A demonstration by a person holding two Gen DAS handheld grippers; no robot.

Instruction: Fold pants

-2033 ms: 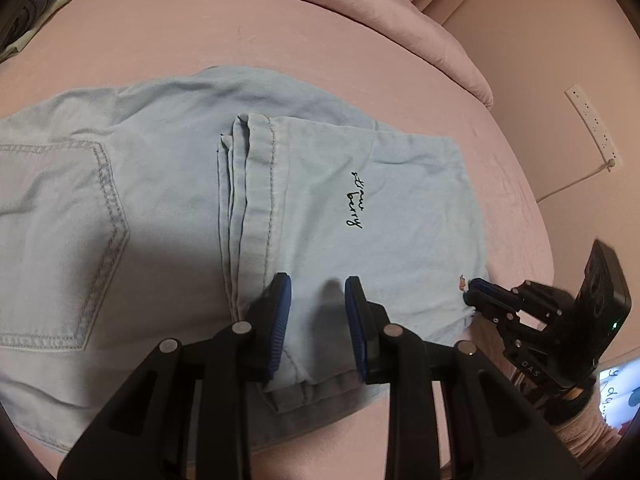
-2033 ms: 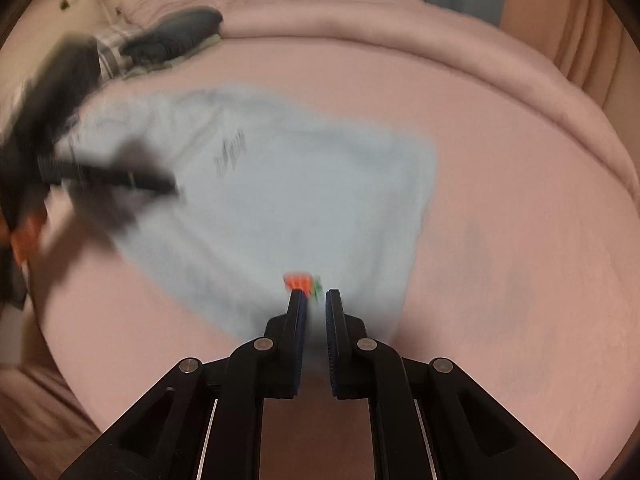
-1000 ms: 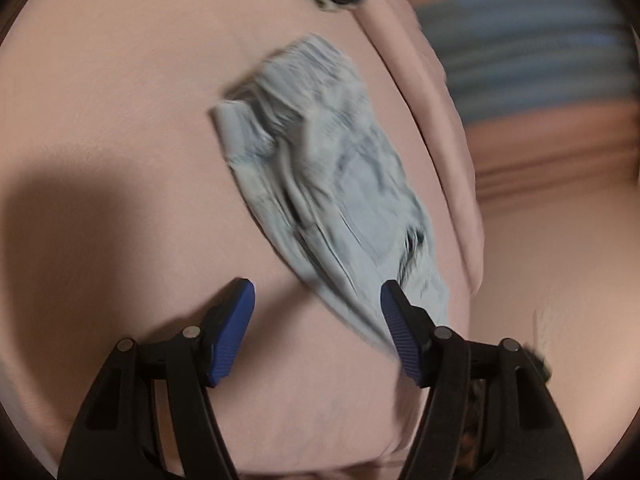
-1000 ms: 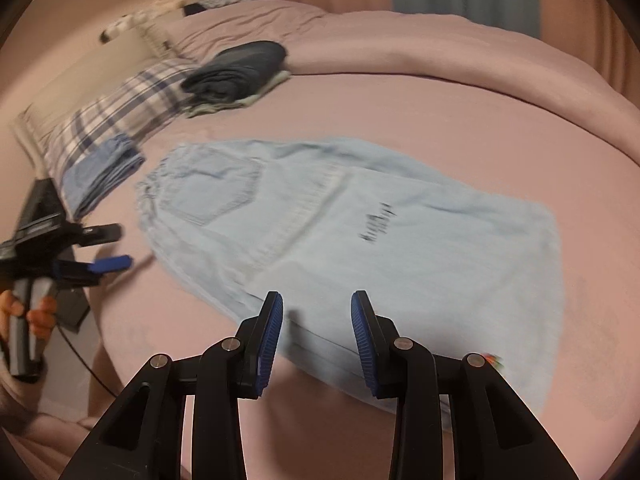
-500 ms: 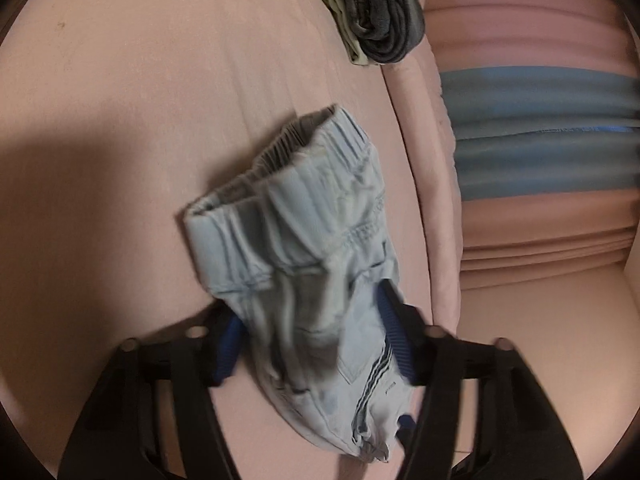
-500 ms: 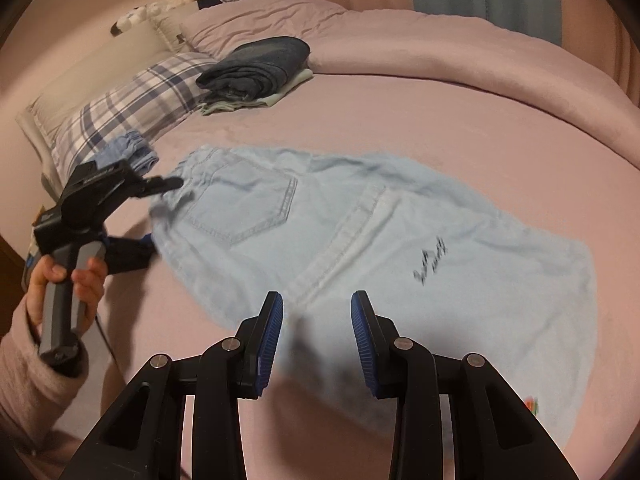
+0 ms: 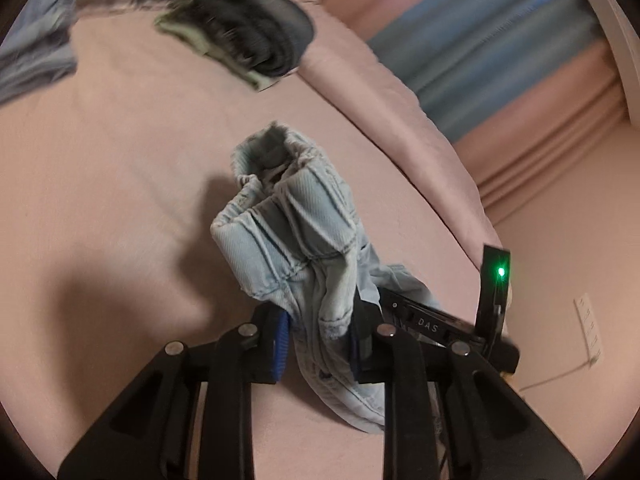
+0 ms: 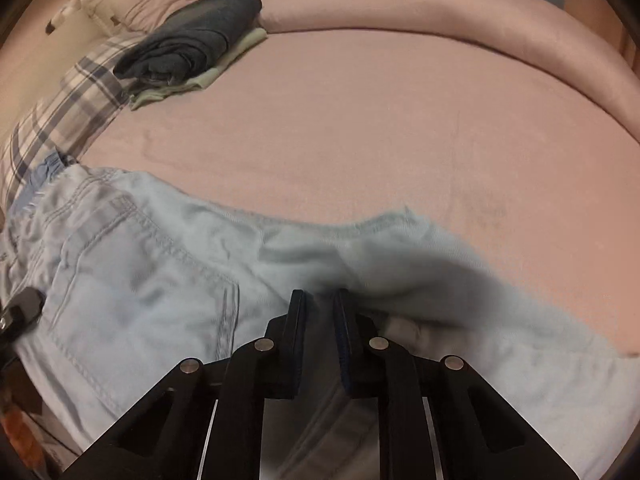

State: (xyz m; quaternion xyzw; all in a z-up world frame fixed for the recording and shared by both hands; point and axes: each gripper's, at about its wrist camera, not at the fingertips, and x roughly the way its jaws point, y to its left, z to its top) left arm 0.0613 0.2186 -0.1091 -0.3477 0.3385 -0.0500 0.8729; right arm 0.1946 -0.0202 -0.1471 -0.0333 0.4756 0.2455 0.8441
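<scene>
The light blue denim pants [image 8: 152,280] lie partly folded on the pink bed, back pocket up. My left gripper [image 7: 320,336] is shut on the elastic waistband [image 7: 288,224], which bunches up above the bed. My right gripper [image 8: 318,312] is nearly closed on the pants fabric at the near edge, with denim between its pads. The right gripper's black body [image 7: 444,324] shows in the left wrist view just right of the pants.
A stack of dark folded clothes [image 8: 192,44] on a pale green piece sits at the far side of the bed [image 8: 360,120]. Plaid pillows [image 8: 68,100] lie at far left. A rolled pink duvet [image 8: 440,12] borders the far edge.
My left gripper has closed on the waistband and lifted it. My right gripper went from open above the pants to nearly shut on the near edge of the fabric.
</scene>
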